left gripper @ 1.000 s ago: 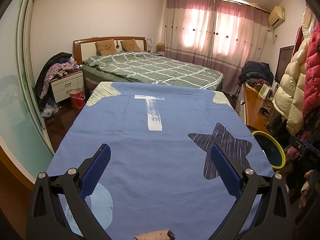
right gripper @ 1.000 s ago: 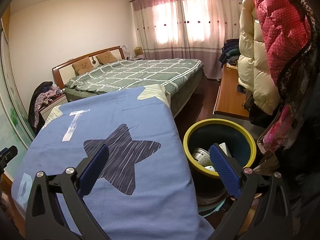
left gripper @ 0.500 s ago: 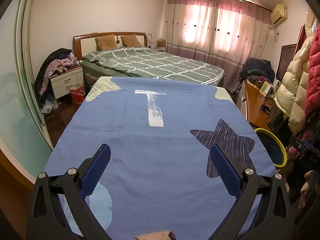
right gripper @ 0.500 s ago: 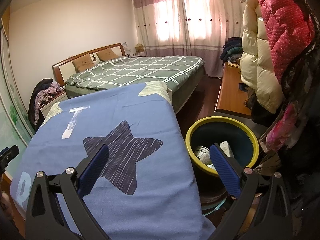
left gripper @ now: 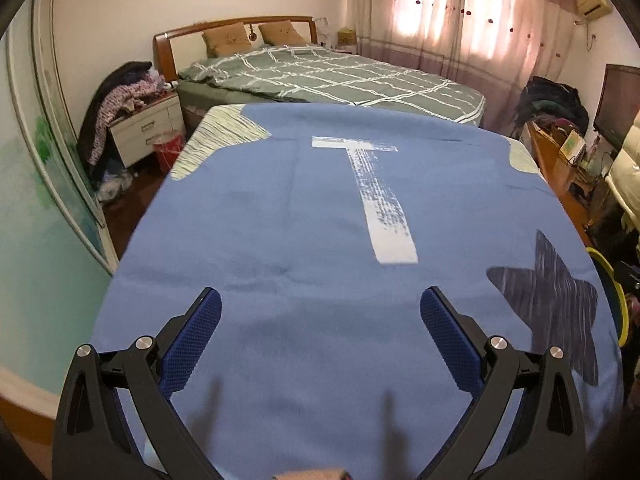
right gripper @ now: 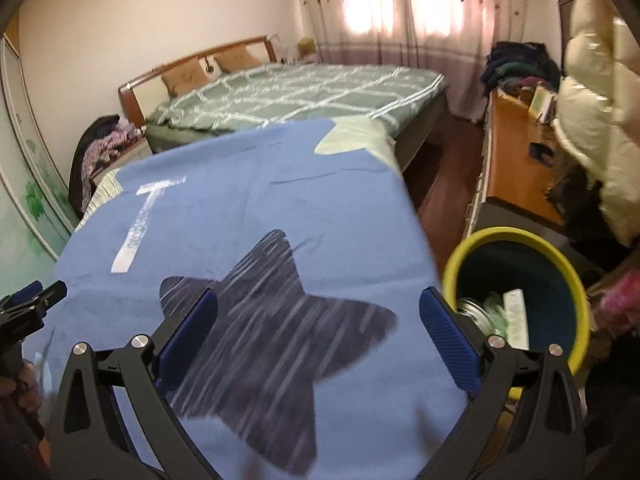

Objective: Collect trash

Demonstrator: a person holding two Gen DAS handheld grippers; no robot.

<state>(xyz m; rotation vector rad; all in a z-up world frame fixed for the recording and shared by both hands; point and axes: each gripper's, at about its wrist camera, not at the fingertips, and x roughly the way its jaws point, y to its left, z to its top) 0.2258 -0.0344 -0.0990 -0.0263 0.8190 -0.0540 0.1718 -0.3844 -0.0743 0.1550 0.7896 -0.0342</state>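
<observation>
A yellow-rimmed dark bin (right gripper: 520, 236) stands on the floor to the right of the blue-covered table (right gripper: 240, 208); inside it lie a metal can (right gripper: 472, 312), green crumpled trash and a white box. Its rim also shows at the right edge of the left wrist view (left gripper: 610, 284). My right gripper (right gripper: 318, 312) is open and empty over the dark star print near the table's right edge. My left gripper (left gripper: 320, 312) is open and empty above the blue cloth (left gripper: 300, 220). No loose trash shows on the cloth.
A bed with a green checked cover (left gripper: 340, 76) lies beyond the table. A nightstand piled with clothes (left gripper: 140, 120) and a red bucket (left gripper: 168, 148) are at left. A wooden desk (right gripper: 516, 160) and hanging puffy coats (right gripper: 600, 120) are at right.
Both grippers have tilted down and moved in over the table. The right view has swung left, so the bin sits further right. Both stay open.
</observation>
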